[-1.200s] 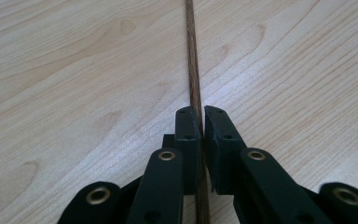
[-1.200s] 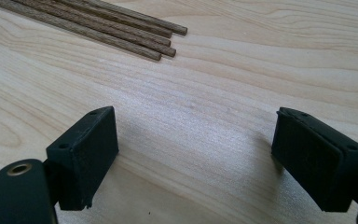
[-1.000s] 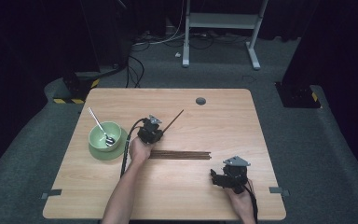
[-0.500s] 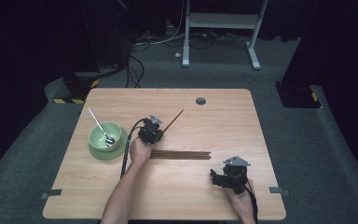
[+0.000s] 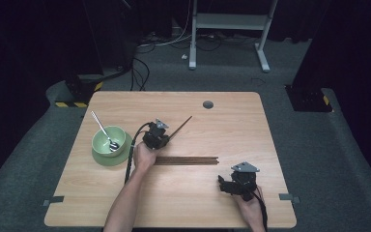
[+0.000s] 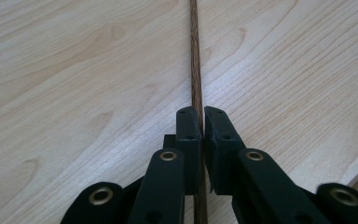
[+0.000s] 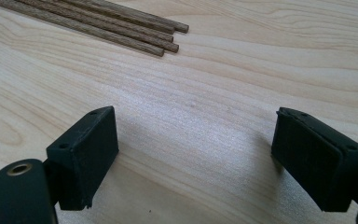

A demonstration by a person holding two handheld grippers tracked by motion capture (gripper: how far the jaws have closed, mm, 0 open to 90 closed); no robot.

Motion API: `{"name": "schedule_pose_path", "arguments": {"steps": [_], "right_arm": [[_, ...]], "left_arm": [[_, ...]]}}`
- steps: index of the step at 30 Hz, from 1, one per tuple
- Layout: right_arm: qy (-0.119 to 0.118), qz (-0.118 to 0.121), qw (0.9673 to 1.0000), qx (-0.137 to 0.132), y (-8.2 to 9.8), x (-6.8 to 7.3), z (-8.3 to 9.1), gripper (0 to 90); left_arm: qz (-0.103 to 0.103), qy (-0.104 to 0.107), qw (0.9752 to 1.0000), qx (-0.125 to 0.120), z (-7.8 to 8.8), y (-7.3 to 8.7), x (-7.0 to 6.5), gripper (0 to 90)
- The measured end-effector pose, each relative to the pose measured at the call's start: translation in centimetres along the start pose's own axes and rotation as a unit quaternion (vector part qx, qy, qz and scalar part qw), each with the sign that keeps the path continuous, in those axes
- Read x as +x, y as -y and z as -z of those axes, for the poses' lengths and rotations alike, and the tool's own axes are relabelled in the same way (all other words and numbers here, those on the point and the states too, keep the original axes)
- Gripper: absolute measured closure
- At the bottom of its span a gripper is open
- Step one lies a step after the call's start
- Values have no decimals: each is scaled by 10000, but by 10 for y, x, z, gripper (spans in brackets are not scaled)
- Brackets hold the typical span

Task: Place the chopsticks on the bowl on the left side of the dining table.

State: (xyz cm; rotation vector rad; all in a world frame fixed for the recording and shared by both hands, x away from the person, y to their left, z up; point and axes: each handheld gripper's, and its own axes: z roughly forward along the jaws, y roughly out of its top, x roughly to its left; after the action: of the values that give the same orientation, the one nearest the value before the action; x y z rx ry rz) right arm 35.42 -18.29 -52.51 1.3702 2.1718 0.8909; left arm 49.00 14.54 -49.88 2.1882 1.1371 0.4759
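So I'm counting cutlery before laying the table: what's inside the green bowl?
The green bowl holds one metal spoon, its head down inside and its handle leaning out over the far-left rim. Nothing else shows in it; whatever lies under the spoon's head is covered.

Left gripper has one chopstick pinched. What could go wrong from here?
1. The left gripper pinches the chopstick with only its pad tips, so it may pivot or slip out when lifted.
2. The long free end could swing into the bowl or spoon.
3. The other chopsticks lie close beside that hand; a low move might scatter them.
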Motion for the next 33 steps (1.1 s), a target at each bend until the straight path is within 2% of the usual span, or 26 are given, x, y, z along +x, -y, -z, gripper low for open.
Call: {"name": "schedule_pose_path", "arguments": {"steps": [7, 12, 15, 17, 21, 24, 32, 33], "right_arm": [[0, -2, 10000, 1, 0, 0, 0, 141], [0, -1, 10000, 0, 0, 0, 0, 141], [-1, -3, 10000, 1, 0, 0, 0, 141], [0, -2, 10000, 1, 0, 0, 0, 141], [0, -2, 10000, 1, 0, 0, 0, 141], [1, -2, 10000, 2, 0, 0, 0, 140], [2, -1, 10000, 1, 0, 0, 0, 141], [2, 0, 10000, 1, 0, 0, 0, 141]], "left_arm": [[79, 52, 9999, -138, 12, 3, 6, 845], [68, 98, 9997, -201, 20, 2, 5, 846], [-9, 108, 9998, -190, 23, 1, 3, 846], [-150, 79, 9998, -112, 25, 1, 0, 845], [-258, 115, 9995, -140, 27, 1, -2, 845], [-175, 247, 9994, -160, 29, 2, 0, 845], [-223, 260, 9992, -221, 36, 0, -5, 845], [-138, 320, 9990, -275, 38, 0, -6, 845]]}}
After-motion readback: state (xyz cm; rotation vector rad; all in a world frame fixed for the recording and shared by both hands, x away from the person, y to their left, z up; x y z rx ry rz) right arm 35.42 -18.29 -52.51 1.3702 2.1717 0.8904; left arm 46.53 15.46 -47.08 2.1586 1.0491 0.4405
